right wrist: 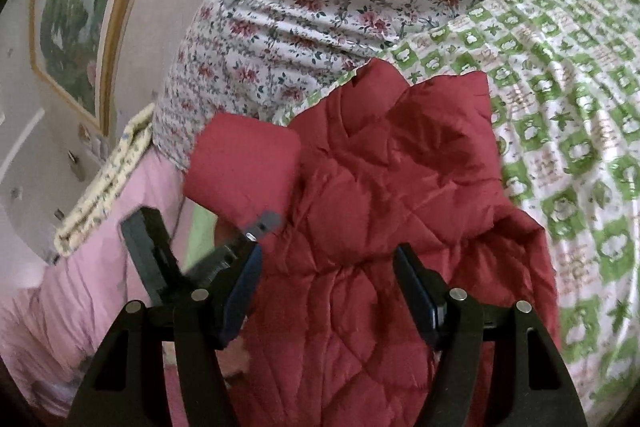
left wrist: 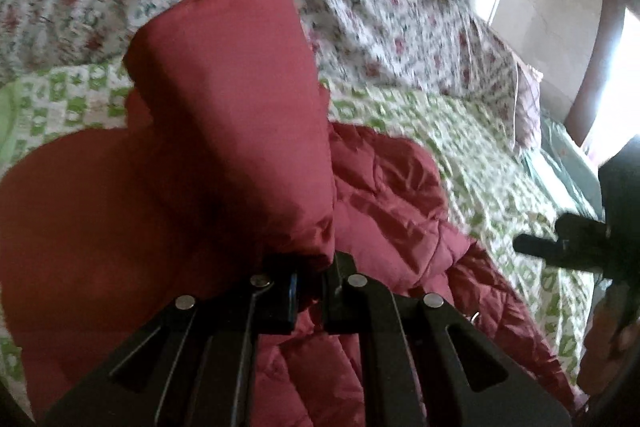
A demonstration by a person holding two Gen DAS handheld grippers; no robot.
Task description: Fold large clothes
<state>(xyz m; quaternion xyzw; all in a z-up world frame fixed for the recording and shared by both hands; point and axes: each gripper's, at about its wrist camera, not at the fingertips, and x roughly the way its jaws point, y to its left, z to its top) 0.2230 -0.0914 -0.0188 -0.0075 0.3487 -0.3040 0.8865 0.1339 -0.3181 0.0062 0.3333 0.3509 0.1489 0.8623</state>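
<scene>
Here the red quilted jacket (right wrist: 380, 227) lies on the bed, partly gathered over the green-and-white checked sheet (right wrist: 580, 147), with a floral quilt (right wrist: 320, 7) heaped beyond it; the fold looks begun but far from finished. The left gripper (left wrist: 310, 267) is clenched on the end of a sleeve (left wrist: 224, 107), which stands lifted above the jacket's body as a smooth, stiff tube; in the right wrist view that same sleeve (right wrist: 244, 167) shows at the jacket's left edge, with the left gripper just beneath it. The right gripper (right wrist: 328, 291) hangs released over the middle of the jacket, its jaws standing wide with the quilted cloth showing in the gap between them and nothing pinched. By my reading the sleeve has yet to be laid across the body; the far side, the hem and the final halving appear untouched, since the far edge sits rumpled and peaked.

The jacket's fabric is slightly glossy with diamond stitching that puffs between seams; it looks padded and springy, likely to resist a flat crease. The sleeve's outer face is plainer and matte; the sheet beneath is thin and wrinkled.
</scene>
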